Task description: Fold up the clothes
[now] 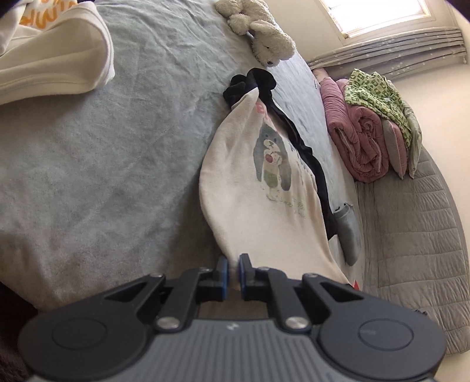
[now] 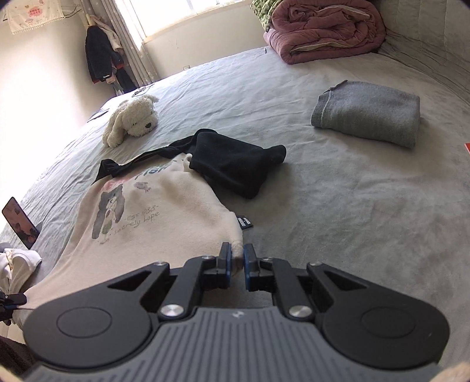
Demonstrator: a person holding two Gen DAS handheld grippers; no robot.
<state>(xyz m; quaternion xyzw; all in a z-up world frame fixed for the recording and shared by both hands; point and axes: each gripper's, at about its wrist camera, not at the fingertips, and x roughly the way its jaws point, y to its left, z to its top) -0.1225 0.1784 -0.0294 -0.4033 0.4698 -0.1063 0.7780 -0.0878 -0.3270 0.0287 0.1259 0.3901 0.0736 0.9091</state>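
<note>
Cream fleece sweatshirt [image 2: 152, 214] with a faded cartoon dog print lies spread on the grey-blue bed cover [image 2: 337, 205], and I have it pinched at two places. My right tool [image 2: 237, 258] is clamped on a corner of its edge, cream cloth bunched between the blue pads. My left tool [image 1: 232, 270] is likewise closed on another part of the same sweatshirt [image 1: 249, 182], a fold of fabric squeezed in the narrow gap between its pads.

Partly under the sweatshirt's far end, and overlapping it, sits a black soft garment [image 2: 235, 164], rumpled. A small black tag or label [image 2: 244, 222] lies on the cover just beside the sweatshirt's edge. Beyond the black garment rests a white plush dog toy [image 2: 133, 119]. Off to the right of my right view, well apart from the sweatshirt, lies a folded grey knit garment [image 2: 370, 113].

At the head of the bed I see a rolled mauve quilt [image 2: 326, 28] with a green-and-white patterned cloth [image 1: 379, 91] on top. A phone [image 2: 19, 222] stands propped near the bed's left edge. I see no containers.
</note>
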